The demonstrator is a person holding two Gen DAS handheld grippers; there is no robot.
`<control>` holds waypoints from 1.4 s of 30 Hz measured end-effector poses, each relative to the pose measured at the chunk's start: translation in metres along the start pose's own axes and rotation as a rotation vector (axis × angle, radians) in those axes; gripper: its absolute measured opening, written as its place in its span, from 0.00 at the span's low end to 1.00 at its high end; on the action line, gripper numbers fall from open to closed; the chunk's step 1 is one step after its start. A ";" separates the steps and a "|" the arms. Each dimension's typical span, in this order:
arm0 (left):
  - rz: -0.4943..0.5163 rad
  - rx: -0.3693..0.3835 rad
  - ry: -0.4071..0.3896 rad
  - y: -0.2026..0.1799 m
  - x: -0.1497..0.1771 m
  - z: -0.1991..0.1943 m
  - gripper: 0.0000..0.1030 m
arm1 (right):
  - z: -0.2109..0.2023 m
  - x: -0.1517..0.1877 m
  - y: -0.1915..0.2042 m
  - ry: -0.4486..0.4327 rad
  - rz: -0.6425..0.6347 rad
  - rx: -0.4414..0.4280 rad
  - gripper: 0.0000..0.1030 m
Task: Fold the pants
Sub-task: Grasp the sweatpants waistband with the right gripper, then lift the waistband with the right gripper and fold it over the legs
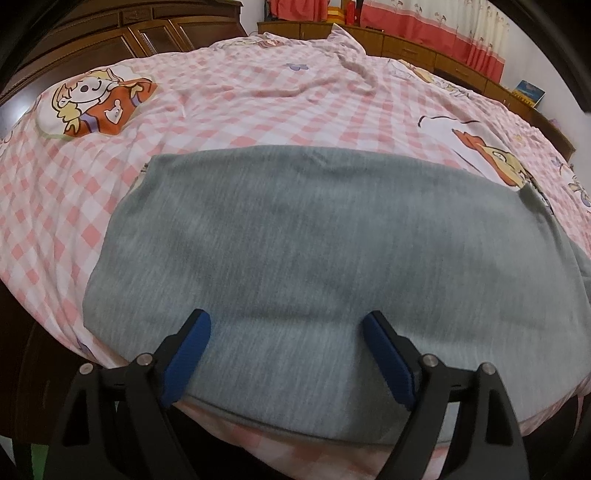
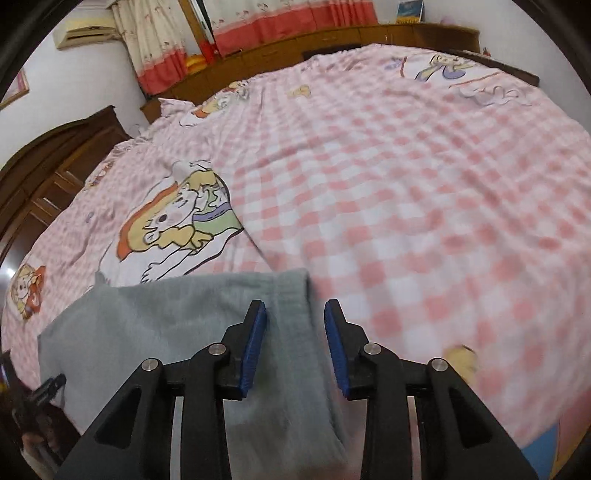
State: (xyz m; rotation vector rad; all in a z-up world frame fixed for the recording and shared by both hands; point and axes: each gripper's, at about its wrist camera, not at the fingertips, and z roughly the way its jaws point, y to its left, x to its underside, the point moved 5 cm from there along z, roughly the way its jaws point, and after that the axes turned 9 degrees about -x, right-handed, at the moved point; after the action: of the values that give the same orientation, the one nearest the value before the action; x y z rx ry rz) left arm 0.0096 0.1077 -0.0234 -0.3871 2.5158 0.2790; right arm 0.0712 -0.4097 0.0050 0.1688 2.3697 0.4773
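Note:
Grey pants (image 1: pixel 303 258) lie flat on a pink checked bedsheet (image 1: pixel 258 107), folded into a broad rectangle near the bed's front edge. My left gripper (image 1: pixel 286 332) stands open above the near part of the pants, its blue pads (image 1: pixel 192 350) wide apart with nothing between them. In the right wrist view, the right end of the pants (image 2: pixel 177 332) reaches a ribbed band (image 2: pixel 295 306). My right gripper (image 2: pixel 294 321) is open over that band, its jaws straddling the cloth's right edge. The left gripper (image 2: pixel 48 387) shows dimly at the far left.
The bedsheet (image 2: pixel 424 184) with cartoon prints spreads wide to the right and far side. A dark wooden headboard (image 1: pixel 110 37) stands at the left, a wooden cabinet (image 1: pixel 424 51) and red-and-cream curtains (image 2: pixel 258 22) behind the bed. An air conditioner (image 2: pixel 85 33) hangs on the wall.

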 end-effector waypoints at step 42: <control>0.083 0.069 -0.009 -0.040 0.005 -0.020 0.86 | -0.048 0.081 -0.030 -0.001 0.266 -0.044 0.38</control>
State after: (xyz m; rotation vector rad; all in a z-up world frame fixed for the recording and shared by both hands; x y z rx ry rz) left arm 0.0088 0.0637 -0.0143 -0.2545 2.5288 0.2244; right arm -0.0204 -0.4308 -0.0237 0.4682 2.3443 0.6535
